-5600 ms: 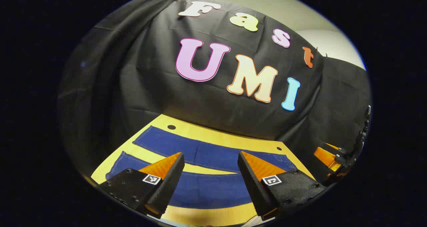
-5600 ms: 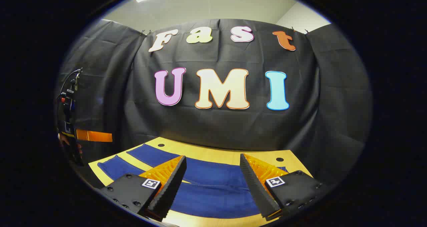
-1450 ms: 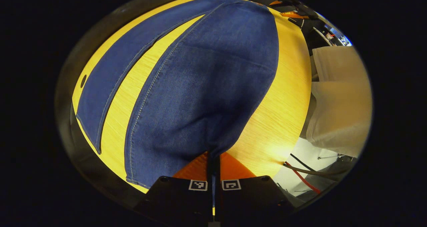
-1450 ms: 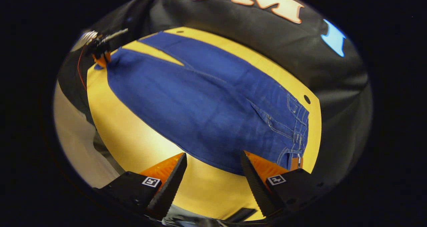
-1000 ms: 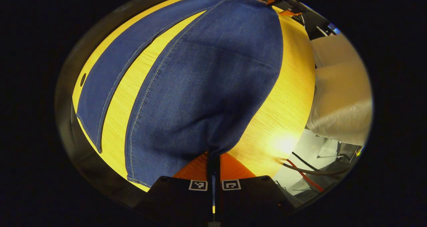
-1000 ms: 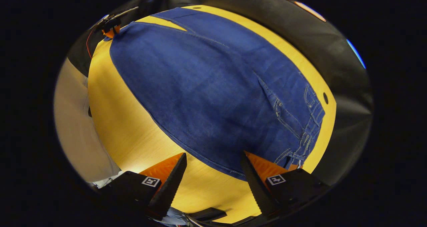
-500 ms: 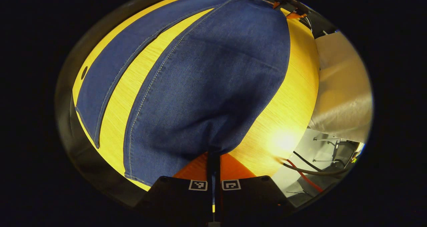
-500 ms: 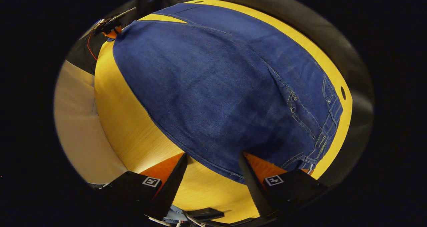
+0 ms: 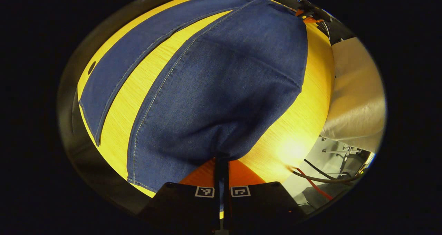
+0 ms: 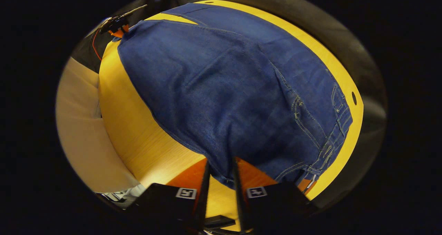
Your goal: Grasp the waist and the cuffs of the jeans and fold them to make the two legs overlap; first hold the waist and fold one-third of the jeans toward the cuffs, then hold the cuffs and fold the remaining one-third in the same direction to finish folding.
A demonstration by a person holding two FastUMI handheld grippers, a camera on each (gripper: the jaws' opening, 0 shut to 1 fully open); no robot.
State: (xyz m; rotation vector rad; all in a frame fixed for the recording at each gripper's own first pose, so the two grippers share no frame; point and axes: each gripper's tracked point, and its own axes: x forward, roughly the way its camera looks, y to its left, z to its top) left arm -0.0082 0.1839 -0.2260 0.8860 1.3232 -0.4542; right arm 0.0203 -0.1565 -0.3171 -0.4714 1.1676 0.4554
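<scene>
Down at the bottom of the left gripper view, the left gripper (image 9: 221, 164) has its two fingers pressed together on a pinch of denim, clamped tight on the near leg of the jeans (image 9: 221, 90) close to its cuff edge, and the cloth bunches into a small peak right where the fingers meet. From that pinch the near leg spreads out wide and runs away across the yellow wooden table (image 9: 297, 124). Beside it, with a strip of bare tabletop between, the other leg lies flat and stretches toward the far edge, where a small dark hole sits in the board. At the far end of the jeans the right gripper (image 9: 307, 14) shows, small, at the waist end. Off the table's right side hangs a pale cloth (image 9: 355, 97), and cables (image 9: 310, 179) trail on the floor below.

In the right gripper view, the right gripper (image 10: 221, 174) sits at the near edge of the jeans (image 10: 224, 90), near the waist; its fingers stand close together with the hem of the denim caught between them, though a narrow gap remains and I cannot tell whether both press on the cloth. The waistband with its belt loops and pocket stitching lies just to the right. The jeans run away over the table (image 10: 127, 124) to the far left, where the left gripper (image 10: 115, 24) holds the leg end.
</scene>
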